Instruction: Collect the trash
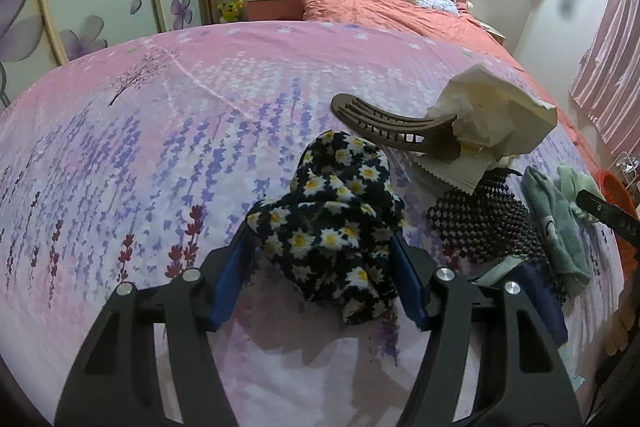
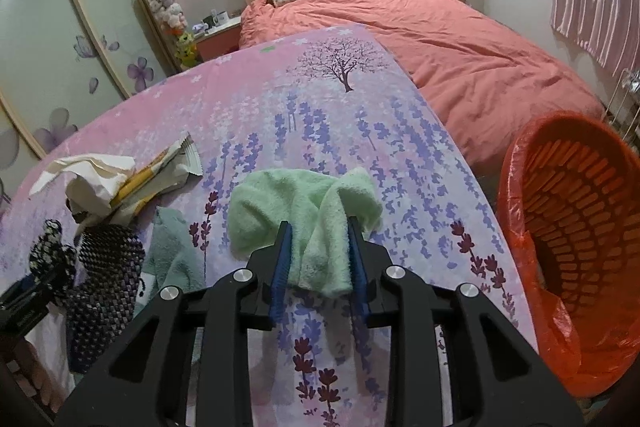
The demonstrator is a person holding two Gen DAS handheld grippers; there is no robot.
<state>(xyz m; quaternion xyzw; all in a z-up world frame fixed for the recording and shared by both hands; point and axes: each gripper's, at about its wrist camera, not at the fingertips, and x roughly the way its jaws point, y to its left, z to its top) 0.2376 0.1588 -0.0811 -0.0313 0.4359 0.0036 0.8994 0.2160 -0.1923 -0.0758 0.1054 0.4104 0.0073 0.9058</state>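
Note:
My left gripper (image 1: 320,239) is shut on a black cloth with white daisies (image 1: 332,219), which hangs bunched between the blue pads just above the pink flowered bedspread (image 1: 160,147). My right gripper (image 2: 319,227) is shut on a light green towel (image 2: 296,203), pinched at a fold while the rest lies on the spread. Crumpled white paper (image 1: 496,111) and a snack wrapper (image 2: 168,167) lie at the back of the pile. An orange basket (image 2: 580,187) lined with a red bag stands off the bed's right edge.
A brown hair clip (image 1: 392,127) rests against the paper. A black-and-white checked item (image 1: 480,219) and a teal cloth (image 1: 560,223) lie between the two grippers. A coral duvet (image 2: 460,39) and pillows lie behind. A person's bare toes (image 2: 36,379) show at lower left.

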